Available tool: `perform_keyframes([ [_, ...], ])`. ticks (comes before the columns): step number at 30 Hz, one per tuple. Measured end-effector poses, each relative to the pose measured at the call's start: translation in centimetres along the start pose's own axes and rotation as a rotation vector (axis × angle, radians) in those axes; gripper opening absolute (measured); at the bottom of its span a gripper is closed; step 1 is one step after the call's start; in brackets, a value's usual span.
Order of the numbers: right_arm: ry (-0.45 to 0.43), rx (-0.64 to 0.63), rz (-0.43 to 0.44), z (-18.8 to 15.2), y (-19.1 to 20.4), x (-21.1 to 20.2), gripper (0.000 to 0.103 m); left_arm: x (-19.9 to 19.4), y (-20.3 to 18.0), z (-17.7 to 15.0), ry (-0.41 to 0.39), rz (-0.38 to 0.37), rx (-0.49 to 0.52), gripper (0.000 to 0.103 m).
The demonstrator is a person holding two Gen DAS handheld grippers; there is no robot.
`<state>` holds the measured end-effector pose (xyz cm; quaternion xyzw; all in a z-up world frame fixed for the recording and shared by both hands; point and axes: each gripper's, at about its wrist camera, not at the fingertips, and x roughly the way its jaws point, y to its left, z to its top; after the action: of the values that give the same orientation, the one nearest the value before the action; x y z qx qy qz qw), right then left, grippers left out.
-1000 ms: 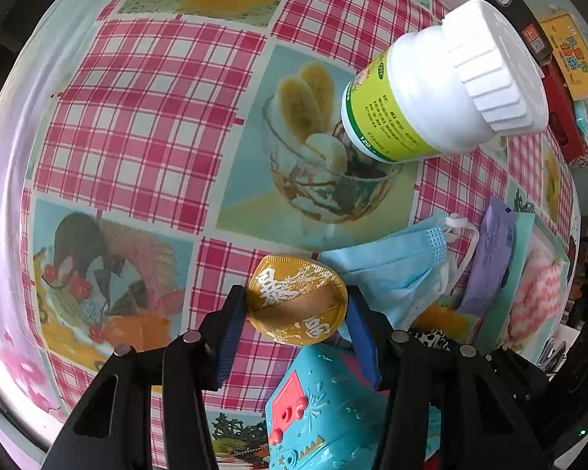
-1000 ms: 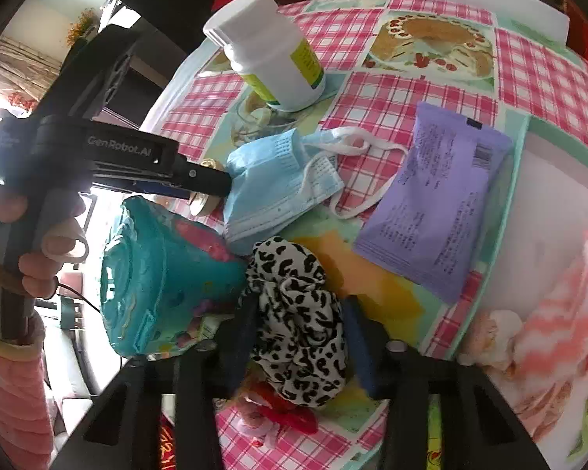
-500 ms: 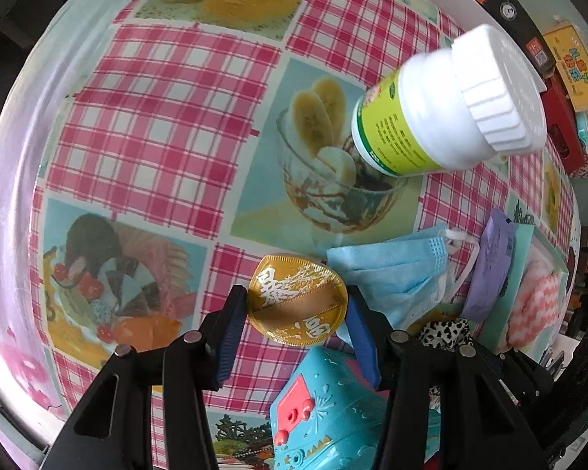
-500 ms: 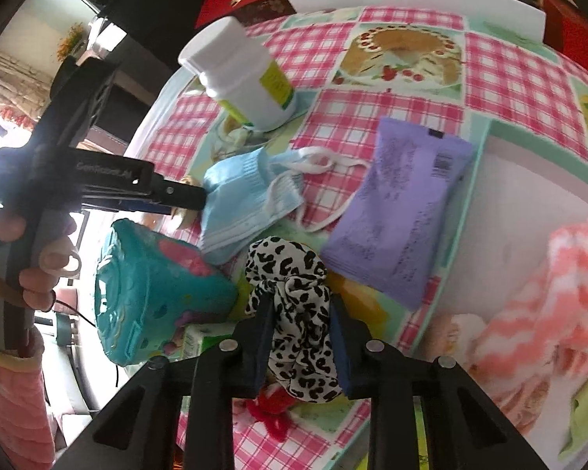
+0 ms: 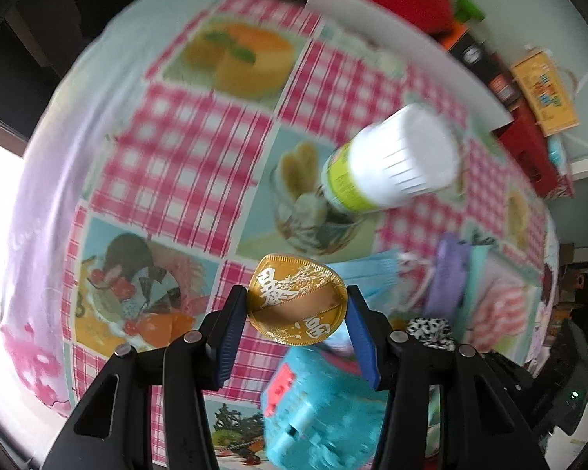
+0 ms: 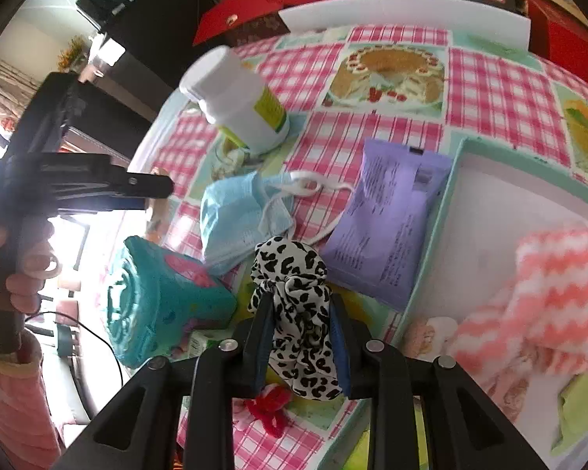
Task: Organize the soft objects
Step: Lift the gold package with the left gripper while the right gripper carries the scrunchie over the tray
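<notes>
We see the checked tabletop [image 6: 501,90] carrying a teal-rimmed tray [image 6: 450,180] with a pink-and-white knit cloth [image 6: 560,282] inside. Our right gripper [image 6: 302,337] has its jaws closed narrowly on the leopard-print scrunchie [image 6: 294,297], just left of the tray. Our left gripper [image 5: 297,313] pinches a gold foil coin [image 5: 297,298] between wider-set jaws.

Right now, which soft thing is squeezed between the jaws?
The leopard-print scrunchie, pinched by the right gripper. The blue face mask and striped pink cloth lie untouched.

1 gold coin [image 5: 297,300], 1 scrunchie [image 6: 294,305], 1 mask [image 6: 237,217], 1 bottle [image 6: 243,105], 1 pouch [image 6: 388,223].
</notes>
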<state>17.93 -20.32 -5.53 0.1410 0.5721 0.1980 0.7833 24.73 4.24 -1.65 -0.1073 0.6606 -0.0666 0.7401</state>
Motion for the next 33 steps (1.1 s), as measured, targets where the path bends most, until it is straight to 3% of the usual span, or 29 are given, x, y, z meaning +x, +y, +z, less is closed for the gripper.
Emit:
perform_keyframes([
  [7,-0.1,0.028,-0.011,0.0,-0.6,-4.2,0.029,-6.1,-4.3,-2.4,-0.185,-0.045,0.061,0.052],
  [16,-0.251,0.097,-0.074,-0.6,-2.9,-10.1,0.029,-10.3,-12.6,-4.8,-0.341,-0.083,0.195,0.052],
  [27,-0.398,0.257,-0.191,-3.1,-8.8,-16.4,0.029,-9.5,-19.4,-6.4,-0.366,-0.175,0.263,0.051],
  [33,-0.461,0.401,-0.265,-5.4,-13.6,-19.6,0.029,-6.3,-22.4,-6.2,-0.335,-0.197,0.286,0.051],
])
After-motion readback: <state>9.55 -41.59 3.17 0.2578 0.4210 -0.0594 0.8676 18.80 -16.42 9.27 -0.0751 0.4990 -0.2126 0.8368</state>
